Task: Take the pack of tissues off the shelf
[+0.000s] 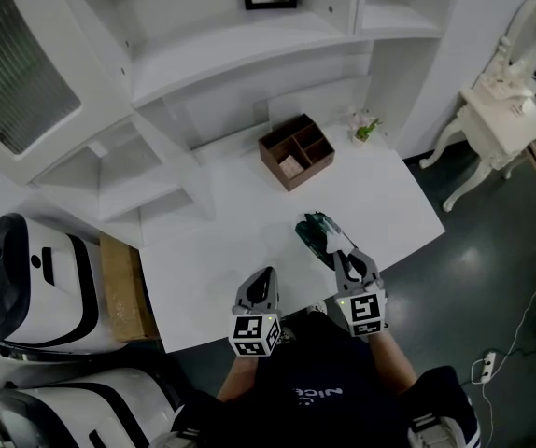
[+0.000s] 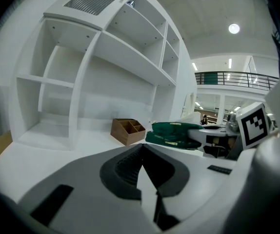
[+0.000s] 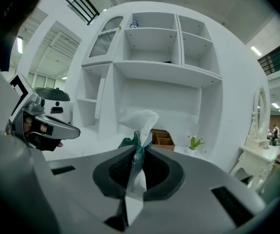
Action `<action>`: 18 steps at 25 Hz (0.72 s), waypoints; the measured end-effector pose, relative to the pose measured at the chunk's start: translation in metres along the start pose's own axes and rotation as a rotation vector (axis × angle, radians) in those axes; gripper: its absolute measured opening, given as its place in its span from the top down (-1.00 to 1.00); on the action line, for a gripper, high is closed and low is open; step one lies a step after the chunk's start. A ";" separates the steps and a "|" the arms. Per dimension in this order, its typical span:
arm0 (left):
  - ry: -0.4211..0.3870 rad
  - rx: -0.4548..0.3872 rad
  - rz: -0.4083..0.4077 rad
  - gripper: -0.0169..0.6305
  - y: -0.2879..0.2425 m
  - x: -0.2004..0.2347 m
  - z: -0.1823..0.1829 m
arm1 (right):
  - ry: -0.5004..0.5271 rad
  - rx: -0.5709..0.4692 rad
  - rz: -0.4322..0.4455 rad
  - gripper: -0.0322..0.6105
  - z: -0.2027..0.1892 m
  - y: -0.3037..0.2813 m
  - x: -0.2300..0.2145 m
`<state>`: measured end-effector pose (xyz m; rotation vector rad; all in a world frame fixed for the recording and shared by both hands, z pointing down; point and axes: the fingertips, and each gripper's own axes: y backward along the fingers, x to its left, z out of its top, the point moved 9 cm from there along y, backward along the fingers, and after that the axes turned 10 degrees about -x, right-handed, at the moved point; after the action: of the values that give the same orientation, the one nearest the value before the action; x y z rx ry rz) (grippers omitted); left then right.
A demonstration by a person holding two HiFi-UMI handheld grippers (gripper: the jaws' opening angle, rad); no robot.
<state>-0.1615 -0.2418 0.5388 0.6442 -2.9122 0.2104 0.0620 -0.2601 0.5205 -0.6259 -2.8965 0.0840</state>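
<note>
The dark green pack of tissues (image 1: 318,235) hangs just above the white table (image 1: 221,250), clear of the shelf. My right gripper (image 1: 344,256) is shut on its near end. In the right gripper view the green wrapper (image 3: 129,142) and a white tissue (image 3: 141,121) stick up from between the closed jaws of the right gripper (image 3: 135,156). My left gripper (image 1: 264,279) hovers beside it to the left, shut with nothing in it. In the left gripper view the left gripper (image 2: 143,167) has its jaws together, and the pack (image 2: 175,133) sits to the right.
A brown wooden organiser (image 1: 296,150) and a small potted plant (image 1: 366,129) stand at the back of the table, under the white shelf unit (image 1: 240,40). A white dressing table (image 1: 500,112) is at the right. White machines (image 1: 25,278) and a cardboard box (image 1: 123,287) are at the left.
</note>
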 end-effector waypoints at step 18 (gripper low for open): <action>0.054 0.015 -0.003 0.94 -0.007 -0.005 -0.002 | -0.020 0.013 -0.007 0.85 -0.004 0.002 -0.008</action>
<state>-0.1536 -0.2459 0.5406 0.6343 -2.8602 0.2452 0.0710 -0.2618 0.5231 -0.6166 -2.9150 0.1088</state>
